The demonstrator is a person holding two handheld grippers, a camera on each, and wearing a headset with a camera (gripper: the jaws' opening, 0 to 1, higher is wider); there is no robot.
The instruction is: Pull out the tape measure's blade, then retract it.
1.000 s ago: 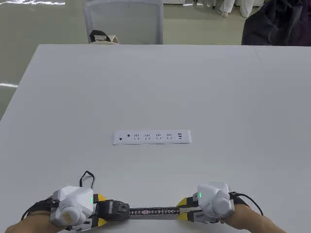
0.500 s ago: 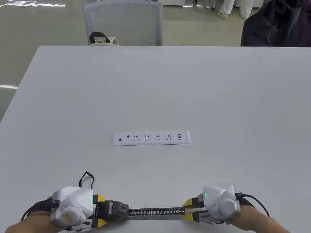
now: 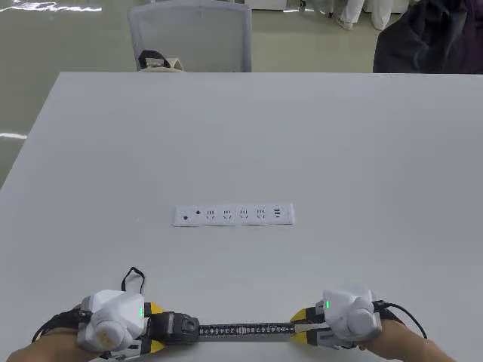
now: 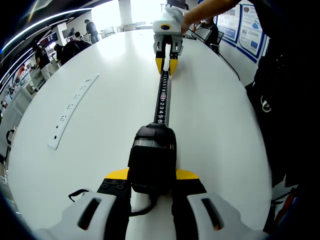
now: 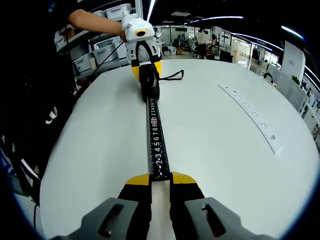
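Both tools low at the near desk edge, facing each other.

Left tool [image 3: 156, 328]: I have its jaws clamped on the black case [image 3: 177, 328] of the tape measure, one yellow tip on each side. In the left gripper view the case [image 4: 152, 155] sits square between the tips of the left tool [image 4: 152, 175], jaws open only as wide as the case. The case rests on the desk [image 3: 241, 136].

Right tool [image 3: 300, 326]: jaws closed almost fully, pinching the free end of the blade [image 3: 245, 329]. In the right gripper view the blade [image 5: 155, 140] runs straight out from between the tips of the right tool [image 5: 160, 178] to the case [image 5: 150, 82]. Its printed numbers face up, the low ones nearest me. I can't make out the end hook itself between the pads.

Blade: drawn out and straight between the two tools, flat on or just above the desk; I can't tell which. It runs left to right along the near edge in the head view. In the left gripper view it leads away from the case to the right tool [image 4: 166, 65].

A thin black strap [image 3: 134, 275] loops on the desk just beside the left tool.

A white power strip [image 3: 232, 215] lies mid-desk, parallel to the blade and well apart from it. A grey chair [image 3: 192, 34] stands at the far edge.
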